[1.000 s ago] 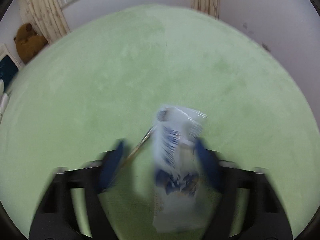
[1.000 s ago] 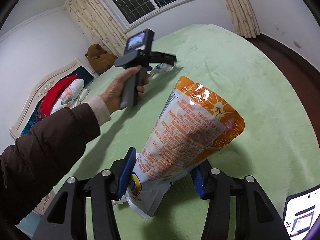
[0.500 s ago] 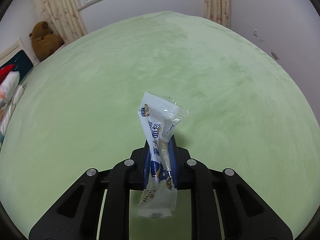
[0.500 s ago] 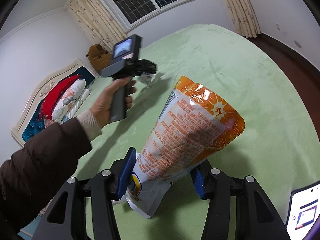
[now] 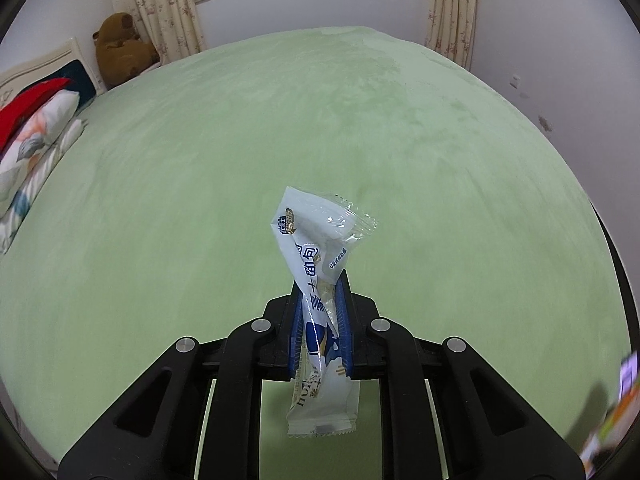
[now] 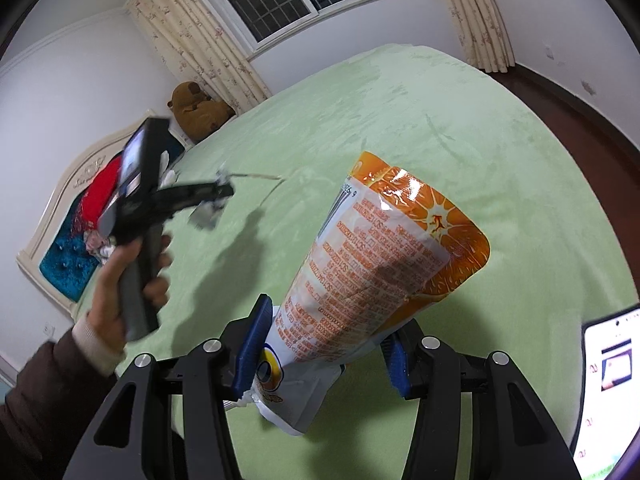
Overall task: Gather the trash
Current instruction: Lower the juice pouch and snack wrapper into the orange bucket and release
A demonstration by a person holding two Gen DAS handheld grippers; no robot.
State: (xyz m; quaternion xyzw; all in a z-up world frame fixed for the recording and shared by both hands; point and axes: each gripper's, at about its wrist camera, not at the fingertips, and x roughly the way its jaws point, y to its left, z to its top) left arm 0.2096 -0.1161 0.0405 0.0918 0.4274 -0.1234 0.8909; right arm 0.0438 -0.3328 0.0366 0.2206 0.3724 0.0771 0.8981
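Observation:
My left gripper (image 5: 321,280) is shut on a white and blue snack wrapper (image 5: 318,248), held up above the green bed cover (image 5: 280,128). In the right wrist view the left gripper (image 6: 224,194) is blurred at the left, with the wrapper (image 6: 206,216) hanging from it. My right gripper (image 6: 326,320) is shut on a large orange and white snack bag (image 6: 376,264), which sticks up and forward between the blue pads. A thin stick (image 6: 256,176) lies on the bed beyond the left gripper.
A brown plush bear (image 5: 120,48) sits at the bed's far left corner by the curtains. Pillows and red bedding (image 5: 32,120) lie at the headboard. A phone screen (image 6: 608,380) shows at the right edge. The dark floor (image 6: 580,108) lies beyond the bed's right side.
My left gripper closed on the wrapper and lifted it off the bed, moving left and toward me. The right gripper and orange bag have stayed still.

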